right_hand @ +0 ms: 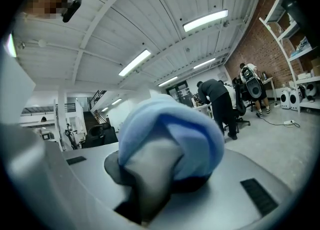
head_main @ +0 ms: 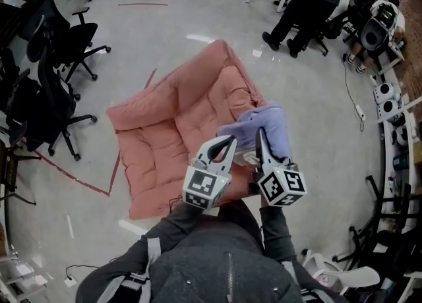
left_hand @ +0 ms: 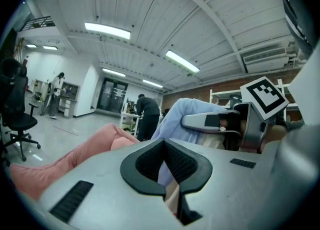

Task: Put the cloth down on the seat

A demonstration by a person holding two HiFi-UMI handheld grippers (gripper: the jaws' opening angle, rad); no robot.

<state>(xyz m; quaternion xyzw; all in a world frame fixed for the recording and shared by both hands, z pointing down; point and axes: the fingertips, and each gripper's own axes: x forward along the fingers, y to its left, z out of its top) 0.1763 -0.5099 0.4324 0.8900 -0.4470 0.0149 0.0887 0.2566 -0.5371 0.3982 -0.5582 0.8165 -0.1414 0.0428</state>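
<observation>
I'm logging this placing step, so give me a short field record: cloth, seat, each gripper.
cloth: light blue, bunched, held up over the seat's right edge in head view
seat: pink, quilted, lying on the grey floor
right gripper: shut on the cloth
left gripper: jaws together beside the cloth; grip unclear
task: cloth not yet down

A large open-plan robotics lab or workshop is shown. A polished grey concrete floor (head_main: pixel 198 18) is marked with red tape (head_main: pixel 79 176), and black office chairs (head_main: pixel 59 51) are grouped at one side. A brick wall (right_hand: pixel 260 44) is lined with shelves (right_hand: pixel 300 49). A white ribbed ceiling (left_hand: pixel 165 14) is hung with strip lights (right_hand: pixel 205 20). A person (head_main: pixel 306 2) is seen bent over a workbench.
</observation>
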